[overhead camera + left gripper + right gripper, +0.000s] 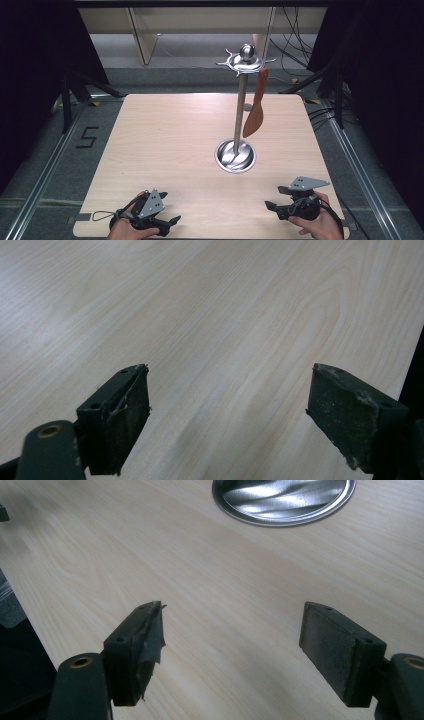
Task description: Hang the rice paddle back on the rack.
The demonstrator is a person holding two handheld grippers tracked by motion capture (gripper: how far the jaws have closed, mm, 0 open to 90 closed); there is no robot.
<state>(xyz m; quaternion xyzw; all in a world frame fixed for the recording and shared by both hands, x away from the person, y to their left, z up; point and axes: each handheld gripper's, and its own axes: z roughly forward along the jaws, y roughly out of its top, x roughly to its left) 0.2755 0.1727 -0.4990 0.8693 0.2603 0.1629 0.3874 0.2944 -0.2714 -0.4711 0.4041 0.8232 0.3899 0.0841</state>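
A steel utensil stand (240,107) rises from a round base (235,156) near the middle of the wooden table (165,135). From a hook at its top hangs a brown spatula (255,112), blade down. My left gripper (169,206) rests at the table's front left, jaws open, with bare wood between its pads (125,415). At the front right my right gripper (276,196) is open too, pointing left toward the stand. The base's rim (285,502) lies beyond its pads (340,650).
A dark floor with rails surrounds the table. A floor marking "5" (87,136) lies to the left. Cables (295,50) and black stands crowd the far right. Wooden furniture legs stand beyond the table's far edge.
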